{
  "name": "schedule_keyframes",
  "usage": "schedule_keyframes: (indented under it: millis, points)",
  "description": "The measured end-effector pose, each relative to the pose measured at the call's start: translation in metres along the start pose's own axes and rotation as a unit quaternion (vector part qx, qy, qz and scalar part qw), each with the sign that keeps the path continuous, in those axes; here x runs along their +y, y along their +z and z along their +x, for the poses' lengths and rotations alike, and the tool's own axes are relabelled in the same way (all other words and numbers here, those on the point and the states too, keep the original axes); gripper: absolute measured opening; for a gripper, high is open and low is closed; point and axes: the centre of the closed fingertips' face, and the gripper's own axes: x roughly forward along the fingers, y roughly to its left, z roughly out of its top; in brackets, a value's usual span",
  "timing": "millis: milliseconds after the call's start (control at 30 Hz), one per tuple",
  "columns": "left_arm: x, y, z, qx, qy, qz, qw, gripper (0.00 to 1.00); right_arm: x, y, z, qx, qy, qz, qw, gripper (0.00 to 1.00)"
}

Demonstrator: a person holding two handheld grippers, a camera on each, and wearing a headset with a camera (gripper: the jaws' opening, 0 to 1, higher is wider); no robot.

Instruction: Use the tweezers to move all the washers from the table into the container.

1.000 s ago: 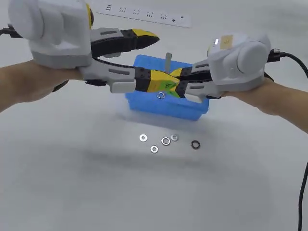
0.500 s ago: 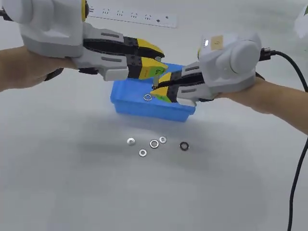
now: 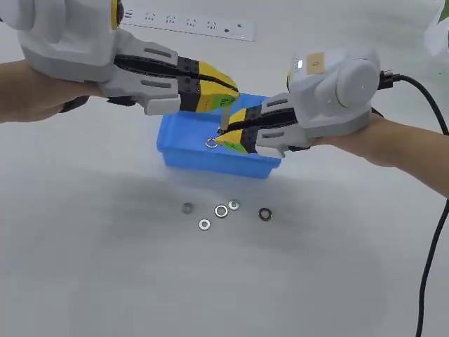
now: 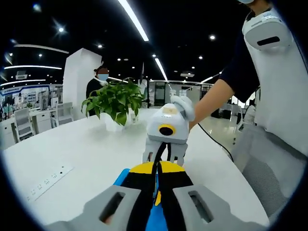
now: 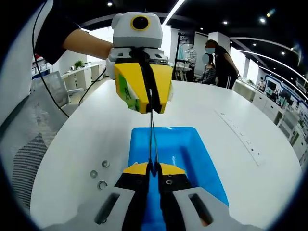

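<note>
The thin metal tweezers (image 3: 224,116) stand upright over the blue container (image 3: 184,156). My left gripper (image 3: 226,90) is shut on their upper end and my right gripper (image 3: 223,139) is shut on them lower down. In the right gripper view the tweezers (image 5: 151,134) run from my right gripper (image 5: 153,167) up into the yellow jaws of my left gripper (image 5: 148,109), above the container (image 5: 192,149). One washer (image 3: 211,143) lies inside the container. Several washers (image 3: 221,210) lie on the table in front of it, one of them dark (image 3: 264,214).
A white power strip (image 3: 189,20) lies at the back of the white table (image 3: 105,281). A black cable (image 3: 428,196) trails from the right gripper. A potted plant (image 4: 115,103) stands on the table in the left gripper view. People stand in the room beyond.
The left gripper's jaws, open one second ago, have shut on the top of the tweezers. The head camera has shifted, so the container and washers sit further left in the picture.
</note>
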Motion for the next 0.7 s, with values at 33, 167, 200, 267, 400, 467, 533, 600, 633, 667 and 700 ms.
schedule_keyframes:
  millis: [33,167,200,267,400,467,533,600,633,667,700]
  points:
    - [0.001,-0.001,0.0,0.006,0.004,0.014,0.9999,0.05,0.0,-0.001,0.001,0.002,-0.001,-0.001,1.0,0.08]
    - [0.002,-0.002,0.001,0.006,0.002,0.026,0.9996,0.04,-0.001,0.0,0.001,0.003,-0.006,-0.009,0.9999,0.08]
    - [0.002,-0.002,0.0,0.007,0.003,0.03,0.9995,0.04,-0.001,0.001,0.001,0.003,-0.008,-0.014,0.9999,0.09]
    - [0.004,-0.001,0.0,0.007,0.007,0.038,0.9992,0.04,-0.003,0.002,0.0,0.004,-0.016,-0.03,0.9994,0.1]
    - [0.009,0.0,-0.002,0.004,0.015,0.039,0.9991,0.04,-0.005,0.005,-0.001,0.003,-0.021,-0.026,0.9994,0.12]
    - [0.01,0.002,-0.002,0.003,0.02,0.036,0.9991,0.04,-0.008,0.006,-0.003,0.005,-0.031,-0.029,0.9991,0.13]
    - [0.012,0.005,-0.003,0.002,0.023,0.036,0.9991,0.04,-0.008,0.009,-0.005,0.003,-0.034,-0.032,0.9989,0.18]
    - [0.016,0.009,-0.005,-0.001,0.028,0.038,0.9989,0.04,-0.008,0.011,-0.007,0.006,-0.04,-0.041,0.9983,0.25]
    - [0.017,0.014,-0.007,-0.004,0.032,0.039,0.9987,0.04,-0.007,0.014,-0.009,0.005,-0.039,-0.046,0.9982,0.25]
    - [0.017,0.017,-0.008,-0.006,0.034,0.04,0.9986,0.04,-0.006,0.016,-0.01,0.003,-0.039,-0.045,0.9982,0.25]
    - [0.017,0.021,-0.01,-0.006,0.037,0.043,0.9983,0.04,-0.005,0.018,-0.011,0.002,-0.04,-0.045,0.9982,0.25]
